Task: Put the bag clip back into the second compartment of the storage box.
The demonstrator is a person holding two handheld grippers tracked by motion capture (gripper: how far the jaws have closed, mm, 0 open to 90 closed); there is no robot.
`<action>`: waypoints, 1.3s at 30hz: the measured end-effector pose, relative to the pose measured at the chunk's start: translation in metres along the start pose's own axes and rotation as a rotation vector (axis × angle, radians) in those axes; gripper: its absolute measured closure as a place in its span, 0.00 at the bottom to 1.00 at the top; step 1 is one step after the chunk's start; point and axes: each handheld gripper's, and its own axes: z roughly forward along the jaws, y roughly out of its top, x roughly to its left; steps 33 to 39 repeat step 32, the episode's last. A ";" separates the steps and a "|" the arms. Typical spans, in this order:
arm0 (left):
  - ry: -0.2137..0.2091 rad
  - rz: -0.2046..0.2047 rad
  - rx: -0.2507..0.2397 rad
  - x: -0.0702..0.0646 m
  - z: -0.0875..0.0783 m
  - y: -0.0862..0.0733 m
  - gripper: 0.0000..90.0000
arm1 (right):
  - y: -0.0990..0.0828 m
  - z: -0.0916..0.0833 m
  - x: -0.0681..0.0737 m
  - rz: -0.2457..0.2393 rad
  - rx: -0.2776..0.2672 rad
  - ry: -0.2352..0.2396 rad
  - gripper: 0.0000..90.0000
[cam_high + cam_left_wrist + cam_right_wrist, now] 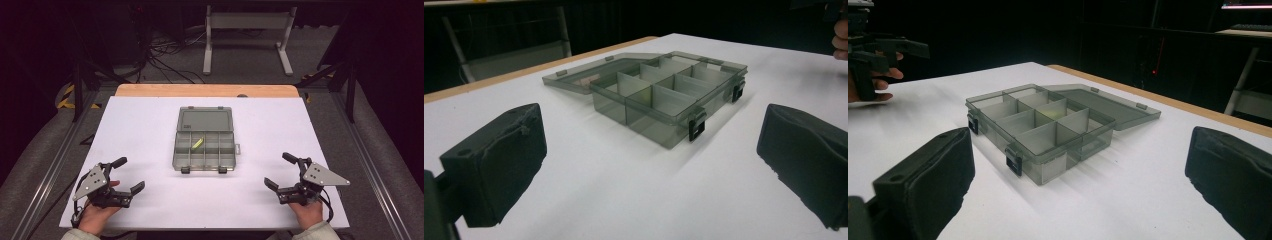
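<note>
A smoky clear organizer box (205, 150) sits mid-table with its lid (205, 120) folded flat behind it. Dividers split it into several compartments, and a small yellow-green piece (198, 143) lies in a middle one. Two black latches (185, 170) hang off its near edge. My left gripper (129, 175) rests low at the front left, open and holding nothing. Over at the front right, my right gripper (280, 170) is likewise open and bare. The box (669, 97) lies ahead between the left jaws, and the box (1040, 127) also lies ahead of the right jaws.
The white table top (150, 125) has a wooden strip (205, 90) along its far edge. A grey metal stand (247, 37) and loose cables (165, 55) are on the floor beyond. Metal rails (372, 165) run along both table sides.
</note>
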 end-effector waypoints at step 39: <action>0.022 -0.012 -0.019 -0.005 -0.005 0.005 0.00 | -0.003 0.006 -0.003 0.016 0.011 0.011 0.00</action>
